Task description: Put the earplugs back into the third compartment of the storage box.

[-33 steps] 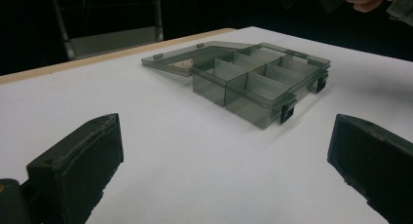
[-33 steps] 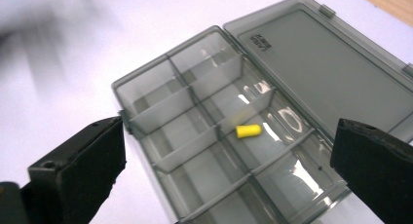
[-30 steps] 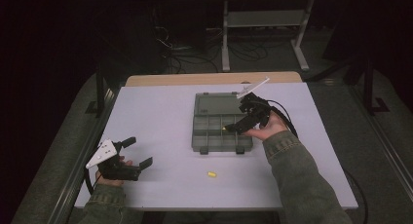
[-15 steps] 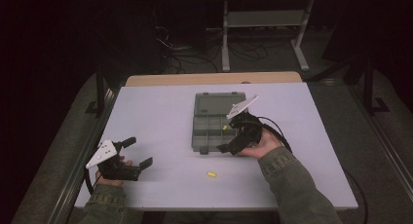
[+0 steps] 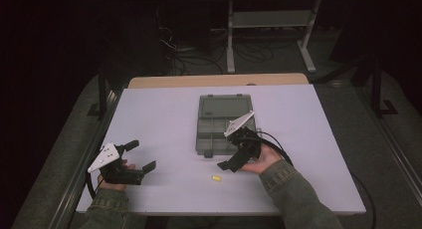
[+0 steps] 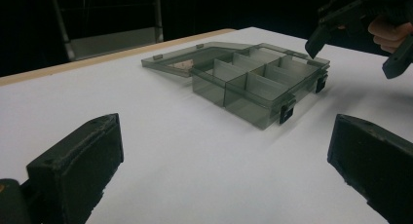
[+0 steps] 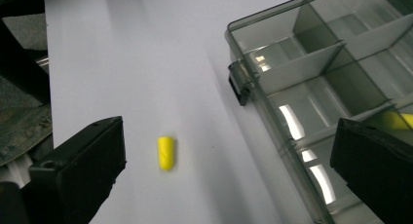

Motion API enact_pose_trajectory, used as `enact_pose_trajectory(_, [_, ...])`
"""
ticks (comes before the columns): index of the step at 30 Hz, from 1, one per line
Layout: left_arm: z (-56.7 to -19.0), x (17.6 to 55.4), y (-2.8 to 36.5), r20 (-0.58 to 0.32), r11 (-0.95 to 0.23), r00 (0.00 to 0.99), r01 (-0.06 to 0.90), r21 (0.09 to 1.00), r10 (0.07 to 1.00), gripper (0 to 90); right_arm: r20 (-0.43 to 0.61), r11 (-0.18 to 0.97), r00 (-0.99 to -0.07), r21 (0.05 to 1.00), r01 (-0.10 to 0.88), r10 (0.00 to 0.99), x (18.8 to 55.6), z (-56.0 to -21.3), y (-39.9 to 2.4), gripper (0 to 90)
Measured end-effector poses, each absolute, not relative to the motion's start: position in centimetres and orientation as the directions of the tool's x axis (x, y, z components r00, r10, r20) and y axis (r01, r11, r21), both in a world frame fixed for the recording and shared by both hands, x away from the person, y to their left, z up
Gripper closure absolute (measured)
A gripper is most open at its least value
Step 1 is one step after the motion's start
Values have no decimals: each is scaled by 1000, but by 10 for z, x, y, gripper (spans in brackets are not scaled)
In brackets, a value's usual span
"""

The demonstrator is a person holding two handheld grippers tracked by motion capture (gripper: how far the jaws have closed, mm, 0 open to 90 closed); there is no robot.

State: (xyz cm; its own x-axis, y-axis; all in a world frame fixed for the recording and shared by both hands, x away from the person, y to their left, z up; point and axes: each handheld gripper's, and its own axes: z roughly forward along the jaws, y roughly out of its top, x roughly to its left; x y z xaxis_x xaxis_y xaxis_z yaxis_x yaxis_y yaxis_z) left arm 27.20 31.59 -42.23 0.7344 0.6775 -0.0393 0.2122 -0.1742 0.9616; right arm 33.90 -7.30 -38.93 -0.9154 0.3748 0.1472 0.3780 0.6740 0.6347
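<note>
At table's near right, right gripper [image 5: 230, 157]: held in a hand, jaws spread wide, nothing between them, tips angled down toward 7 o'clock. Poised over bare table just off the front edge of the box.

Item 1, yellow plug [image 7: 166, 152]: small, rounded, cylinder-like, lying flat on the white table [image 5: 164, 119]; sits between the open jaws in the right gripper view, nearer the left jaw, apart from both. On the high view, at 7 o'clock of the right gripper, near [image 5: 216, 178], clear of the box.

Item 2, compartment box [image 5: 221, 132]: smoky translucent plastic, lid laid open flat toward 12 o'clock, dividers upright, black latches on the front wall. Second yellow piece [image 7: 397, 120] partly seen in a front compartment, half hidden behind the right jaw; kind not certain.

Item 3, left gripper [image 5: 141, 156]: at table's near left, well apart from box and plug, jaws wide open, empty, resting low and pointing toward 2 o'clock.

Step in hand, by judgement: approach to pick the loose plug, likely for sorting into the box. Next move calls for: lowering to table level, centring the plug between the jaws, closing gently across its short width; risk of rolling or nudging it aside.
</note>
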Motion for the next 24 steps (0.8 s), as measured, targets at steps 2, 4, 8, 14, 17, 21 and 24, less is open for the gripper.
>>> enact_pose_trajectory(2, [-422,272,316,-40,-175,735,213,961,677,0,150,675,-919,637,371,364,337,-390,-71,0])
enact_pose_trajectory(4, [-422,272,316,-38,-176,735,212,961,677,0,148,680,-923,637,364,356,334,-391,-69,0])
enact_pose_trajectory(8, [-423,272,315,-37,-178,738,211,961,674,0,152,692,-929,629,354,338,329,-394,-64,0])
enact_pose_trajectory(14, [-423,272,315,-38,-180,739,213,960,673,0,152,716,-937,610,338,313,323,-402,-55,0])
enact_pose_trajectory(17, [-423,272,315,-37,-184,739,215,959,672,0,138,730,-942,602,324,305,319,-405,-51,0])
enact_pose_trajectory(21, [-423,272,315,-37,-183,740,214,960,671,0,136,756,-949,577,310,286,315,-411,-45,0])
enact_pose_trajectory(24, [-423,272,315,-37,-184,741,214,959,670,0,127,777,-952,552,302,279,314,-417,-40,0])
